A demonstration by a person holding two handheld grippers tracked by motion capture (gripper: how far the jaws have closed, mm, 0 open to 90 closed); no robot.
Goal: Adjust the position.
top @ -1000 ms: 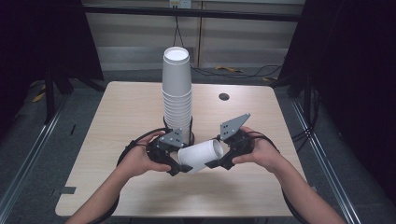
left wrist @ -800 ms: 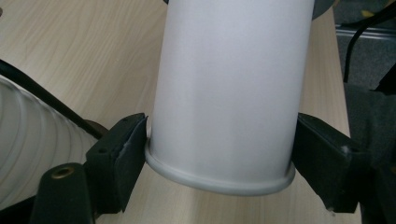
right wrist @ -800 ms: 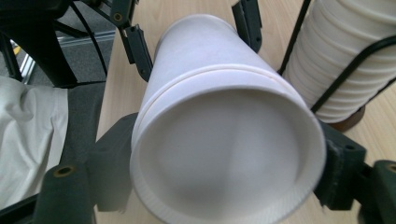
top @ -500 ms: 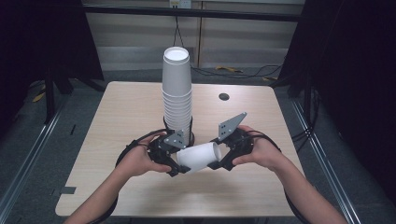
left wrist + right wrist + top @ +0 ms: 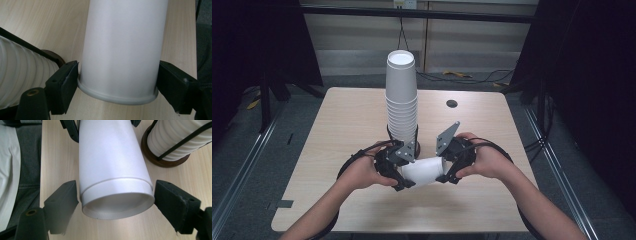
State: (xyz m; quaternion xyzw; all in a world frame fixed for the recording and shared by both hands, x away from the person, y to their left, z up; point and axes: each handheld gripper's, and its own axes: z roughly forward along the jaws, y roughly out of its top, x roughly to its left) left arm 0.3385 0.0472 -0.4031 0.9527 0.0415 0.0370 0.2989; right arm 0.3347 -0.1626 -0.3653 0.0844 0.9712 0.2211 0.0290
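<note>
A white paper cup [image 5: 424, 171] lies on its side just above the table, held between both grippers. My left gripper [image 5: 404, 175] is shut on its rolled-rim end; in the left gripper view the jaws press both sides of the cup [image 5: 122, 50]. My right gripper [image 5: 443, 172] is shut on the other end, and the right gripper view looks into the recessed base of the cup [image 5: 115, 182] with a jaw close on each side. A tall stack of white cups [image 5: 401, 105] stands upright right behind the grippers.
The stack sits in a black wire holder on a dark round base [image 5: 162, 161], close to both grippers. The wooden table [image 5: 337, 130] has a small black hole [image 5: 452, 103] at the back right. Dark floor and metal rails surround the table.
</note>
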